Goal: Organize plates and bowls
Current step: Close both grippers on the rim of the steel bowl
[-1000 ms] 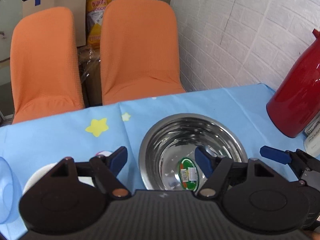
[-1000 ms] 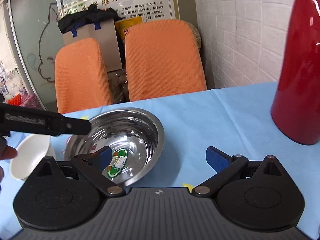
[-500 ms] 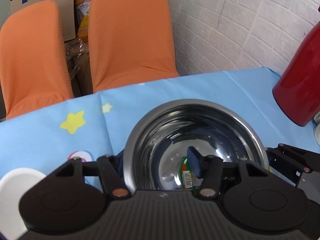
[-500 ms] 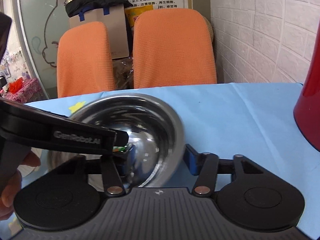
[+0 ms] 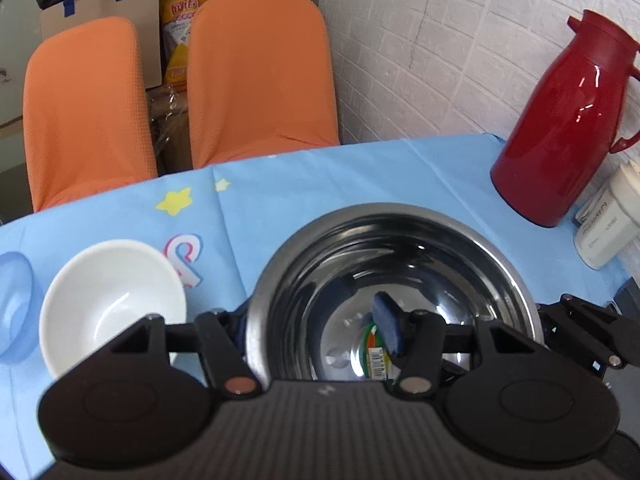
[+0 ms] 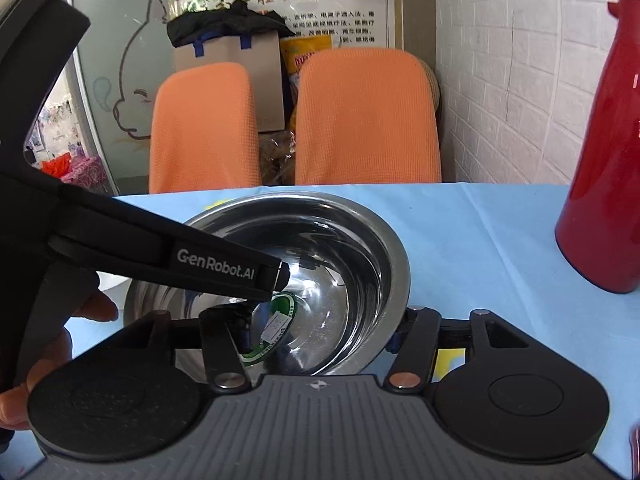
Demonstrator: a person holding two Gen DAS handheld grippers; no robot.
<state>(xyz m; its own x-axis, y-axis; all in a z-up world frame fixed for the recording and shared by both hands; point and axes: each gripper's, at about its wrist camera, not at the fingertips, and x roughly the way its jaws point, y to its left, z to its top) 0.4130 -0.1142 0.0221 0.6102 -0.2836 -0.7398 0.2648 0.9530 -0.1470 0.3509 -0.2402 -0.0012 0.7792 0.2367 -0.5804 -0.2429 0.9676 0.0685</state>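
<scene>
— While both my tools are on the steel bowl [image 5: 394, 276], what does each grip?

— My left gripper [image 5: 316, 334] pinches the bowl's rim at nine o'clock: one blue pad inside the basin, the other finger outside the wall. My right gripper [image 6: 320, 332] clamps the opposite rim at three o'clock, in the same way.

— What's inside the bowl?

— Only a green sticker [image 6: 274, 326] with a barcode on the bottom. The bowl sits mouth up and is round, so it has no long axis.

— And nearby?

— On the blue tablecloth [image 5: 360, 172], a white bowl [image 5: 112, 304], mouth up, lies at nine o'clock of the steel one, a blue bowl [image 5: 14, 304] beyond it. A red jug [image 5: 568, 124] stands at two o'clock.
</scene>
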